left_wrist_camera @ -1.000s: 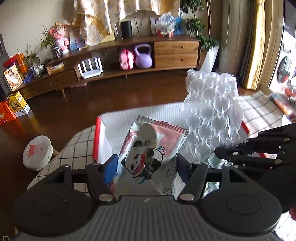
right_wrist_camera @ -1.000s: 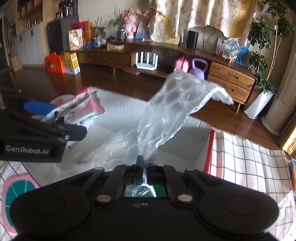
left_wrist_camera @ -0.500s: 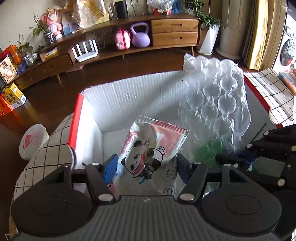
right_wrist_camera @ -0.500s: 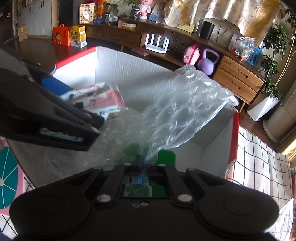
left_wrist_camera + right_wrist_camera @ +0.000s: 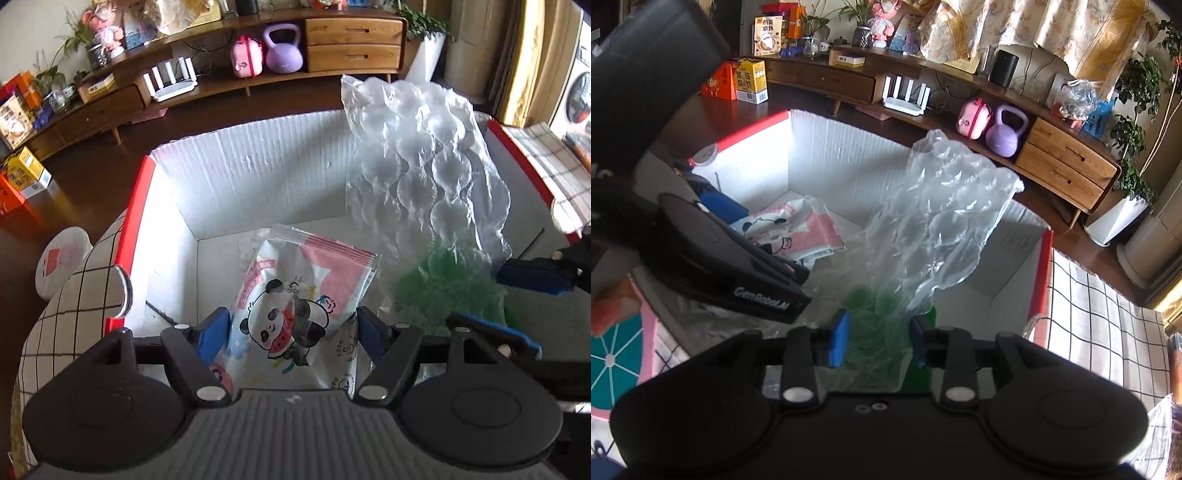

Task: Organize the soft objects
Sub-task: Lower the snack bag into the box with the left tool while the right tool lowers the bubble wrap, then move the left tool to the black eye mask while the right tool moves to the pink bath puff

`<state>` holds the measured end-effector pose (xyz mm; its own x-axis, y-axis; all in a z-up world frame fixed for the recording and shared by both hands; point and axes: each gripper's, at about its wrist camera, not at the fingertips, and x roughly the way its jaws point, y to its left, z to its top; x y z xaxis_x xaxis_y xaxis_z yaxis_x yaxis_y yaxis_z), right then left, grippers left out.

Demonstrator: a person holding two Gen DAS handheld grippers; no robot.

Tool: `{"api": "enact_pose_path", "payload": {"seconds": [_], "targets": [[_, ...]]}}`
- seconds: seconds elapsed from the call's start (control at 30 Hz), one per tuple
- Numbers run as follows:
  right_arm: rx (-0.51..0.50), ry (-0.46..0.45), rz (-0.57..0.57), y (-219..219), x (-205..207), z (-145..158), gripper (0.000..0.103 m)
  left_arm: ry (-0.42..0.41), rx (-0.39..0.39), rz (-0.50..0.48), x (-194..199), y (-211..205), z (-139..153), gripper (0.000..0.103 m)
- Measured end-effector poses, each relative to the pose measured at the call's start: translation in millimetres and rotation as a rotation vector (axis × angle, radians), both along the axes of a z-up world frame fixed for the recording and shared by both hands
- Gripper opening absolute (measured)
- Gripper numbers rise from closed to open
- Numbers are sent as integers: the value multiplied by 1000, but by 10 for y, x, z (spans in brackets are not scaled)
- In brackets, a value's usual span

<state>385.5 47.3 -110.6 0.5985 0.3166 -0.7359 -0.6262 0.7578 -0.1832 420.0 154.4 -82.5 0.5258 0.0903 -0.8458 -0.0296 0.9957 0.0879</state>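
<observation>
Both releases go best low inside the white corrugated box with red rims (image 5: 258, 173), so nothing springs out. The left gripper (image 5: 291, 328) has just been spreading its jaws; the pink-and-white panda-print soft packet (image 5: 295, 295) lies between them, over the box floor, pads barely touching. The right gripper (image 5: 879, 332) has just been opening; the clear bubble-wrap sheet (image 5: 942, 214) stands loose between its jaws, leaning toward the box's far wall.
</observation>
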Motion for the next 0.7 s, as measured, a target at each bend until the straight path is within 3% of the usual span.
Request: {"api": "enact_pose_path", "payload": {"seconds": [0.33, 0.63, 0.7], "targets": [[45, -41, -5, -215, -224, 272, 64, -76, -25, 30, -280, -22, 315, 74], [100, -59, -19, -407, -539, 567, 80, -140, -22, 45, -648, -54, 660, 75], [104, -66, -21, -444, -625, 624, 82, -148, -20, 43, -730, -74, 733, 79]]}}
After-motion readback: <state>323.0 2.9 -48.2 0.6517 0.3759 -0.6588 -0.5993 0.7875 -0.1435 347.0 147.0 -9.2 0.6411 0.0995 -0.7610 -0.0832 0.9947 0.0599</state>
